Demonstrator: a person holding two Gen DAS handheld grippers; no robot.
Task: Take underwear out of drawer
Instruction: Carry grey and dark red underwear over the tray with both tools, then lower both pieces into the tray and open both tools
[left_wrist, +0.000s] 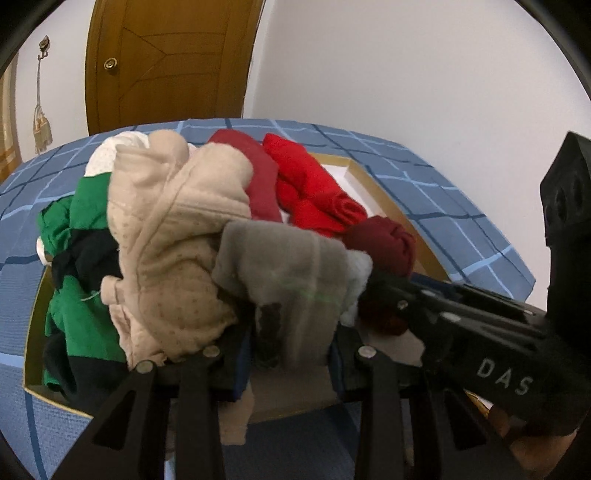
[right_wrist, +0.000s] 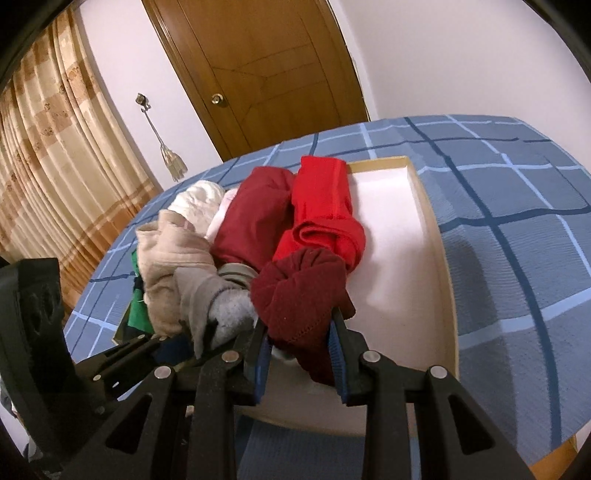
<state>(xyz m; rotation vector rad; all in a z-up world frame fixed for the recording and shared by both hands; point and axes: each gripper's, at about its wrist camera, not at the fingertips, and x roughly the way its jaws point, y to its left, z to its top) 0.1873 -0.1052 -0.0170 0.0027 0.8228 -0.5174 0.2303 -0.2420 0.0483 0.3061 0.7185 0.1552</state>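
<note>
Right, only legible writing I can find is "DAS" in pale letters on the black body of the right gripper (left_wrist: 384, 291), seen from the left wrist camera. No tags or prints readable on any of the clothing.

Left gripper (left_wrist: 291, 354) is clamped on a grey underwear piece (left_wrist: 280, 258) — fabric bunched between the blue pads, its long axis running from the jaws up and away from the camera, a loose end hanging below the fingers.

Right gripper (right_wrist: 301, 354) is clamped on a dark maroon underwear piece (right_wrist: 299, 291) — rolled into a lump above the jaws, a tail drooping below them, so its long axis runs roughly along the fingers.

Both pieces sit at the near end of the drawer (right_wrist: 439, 258), a shallow white-lined box lying on a blue checked bedspread (right_wrist: 517, 221). I can't tell whether either piece is clear of the pile.

Behind them in the drawer: a beige garment (left_wrist: 173, 229), a green one (left_wrist: 85, 317), a bright red roll (right_wrist: 325, 206) and a darker red one (right_wrist: 258, 214), both lying lengthwise toward the far end. Right side of the drawer floor is bare white.
</note>
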